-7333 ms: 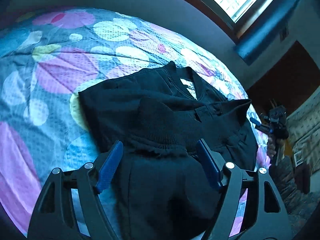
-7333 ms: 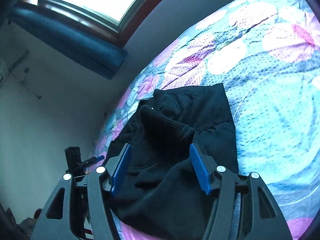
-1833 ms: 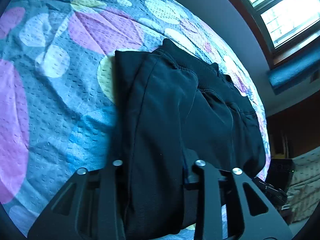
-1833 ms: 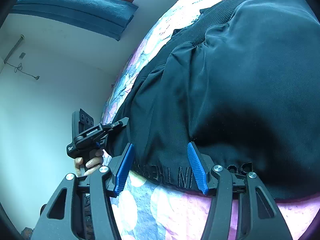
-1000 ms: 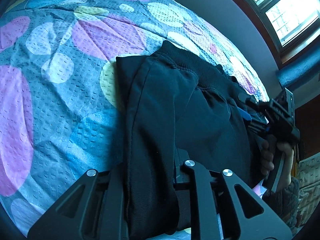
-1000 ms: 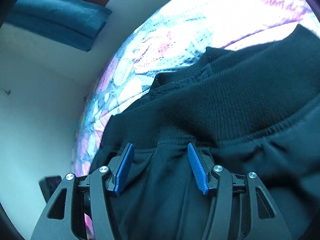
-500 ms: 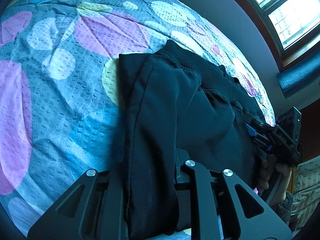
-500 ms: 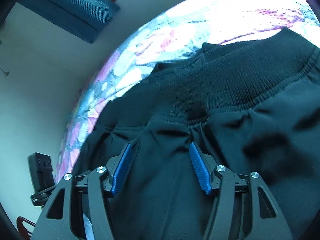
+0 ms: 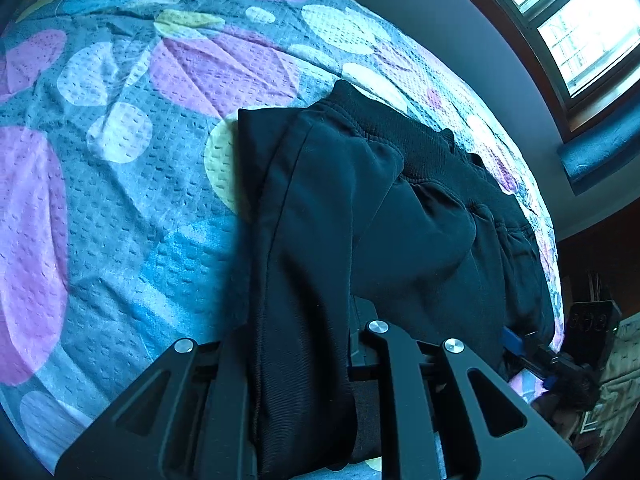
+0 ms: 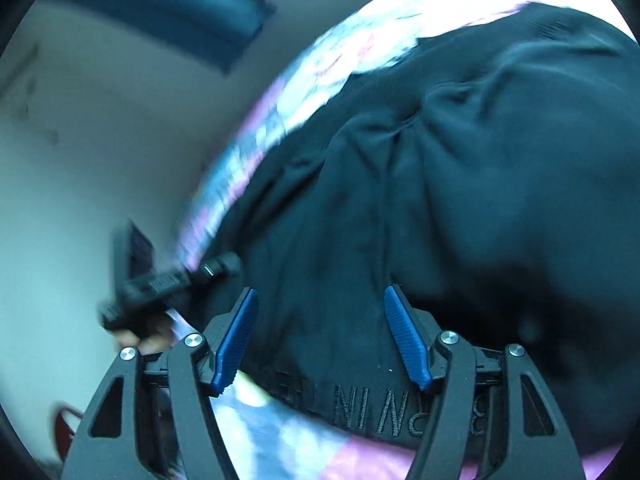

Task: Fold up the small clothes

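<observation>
Apparently left hand-held gripper [image 9: 296, 344] pinches the black garment [image 9: 400, 216] on the bedspread [image 9: 120, 200]; right hand-held gripper [image 10: 320, 336] gapes, blurred.

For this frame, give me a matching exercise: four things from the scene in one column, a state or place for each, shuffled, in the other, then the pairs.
Things:
1. left gripper
2. right gripper
3. black garment
4. window

States or places:
A. open, blue pads on either side of the hem
B. upper right of the left wrist view, bright
C. shut on a fold of dark cloth
D. lying on the patterned bedspread

Pairs: 1-C, 2-A, 3-D, 4-B
</observation>
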Demonstrator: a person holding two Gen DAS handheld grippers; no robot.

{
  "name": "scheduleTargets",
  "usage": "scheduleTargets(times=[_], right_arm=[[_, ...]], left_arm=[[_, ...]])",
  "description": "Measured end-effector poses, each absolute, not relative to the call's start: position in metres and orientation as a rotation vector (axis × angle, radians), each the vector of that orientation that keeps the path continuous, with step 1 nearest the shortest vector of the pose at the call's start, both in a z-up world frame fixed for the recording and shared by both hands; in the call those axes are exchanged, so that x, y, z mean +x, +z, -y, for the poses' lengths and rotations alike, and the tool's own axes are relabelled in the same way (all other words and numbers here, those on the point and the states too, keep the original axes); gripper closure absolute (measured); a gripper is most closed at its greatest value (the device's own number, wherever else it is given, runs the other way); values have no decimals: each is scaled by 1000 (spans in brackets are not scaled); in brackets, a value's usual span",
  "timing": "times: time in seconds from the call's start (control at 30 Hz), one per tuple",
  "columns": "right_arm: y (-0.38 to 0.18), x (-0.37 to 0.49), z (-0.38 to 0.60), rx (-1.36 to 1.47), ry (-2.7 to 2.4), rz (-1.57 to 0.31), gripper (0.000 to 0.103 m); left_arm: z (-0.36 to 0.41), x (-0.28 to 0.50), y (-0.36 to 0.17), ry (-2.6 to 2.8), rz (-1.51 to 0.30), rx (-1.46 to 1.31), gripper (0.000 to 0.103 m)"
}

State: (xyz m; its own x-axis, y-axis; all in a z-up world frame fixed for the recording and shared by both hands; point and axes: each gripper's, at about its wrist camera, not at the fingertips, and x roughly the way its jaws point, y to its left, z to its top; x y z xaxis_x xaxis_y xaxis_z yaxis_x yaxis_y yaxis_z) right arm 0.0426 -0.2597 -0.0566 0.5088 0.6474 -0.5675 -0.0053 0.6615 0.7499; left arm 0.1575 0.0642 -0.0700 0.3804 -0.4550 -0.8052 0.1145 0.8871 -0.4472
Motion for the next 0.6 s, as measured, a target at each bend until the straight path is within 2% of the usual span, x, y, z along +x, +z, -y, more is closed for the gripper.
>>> scheduleTargets(times=[0.13, 0.2, 0.27, 0.6], right_arm=[[-35, 24, 253, 694, 450, -935, 37], [-57, 27, 242, 658, 468, -1007, 36], [-71, 27, 243, 628, 496, -955, 36], [-66, 17, 251, 650, 521, -913, 36]], left_arm=[[-58, 154, -59, -359, -1116, -304, 93], [-55, 153, -52, -350, -1110, -301, 95], [-49, 151, -40, -343, -1095, -279, 96], [43, 130, 60, -364, -967, -37, 97]])
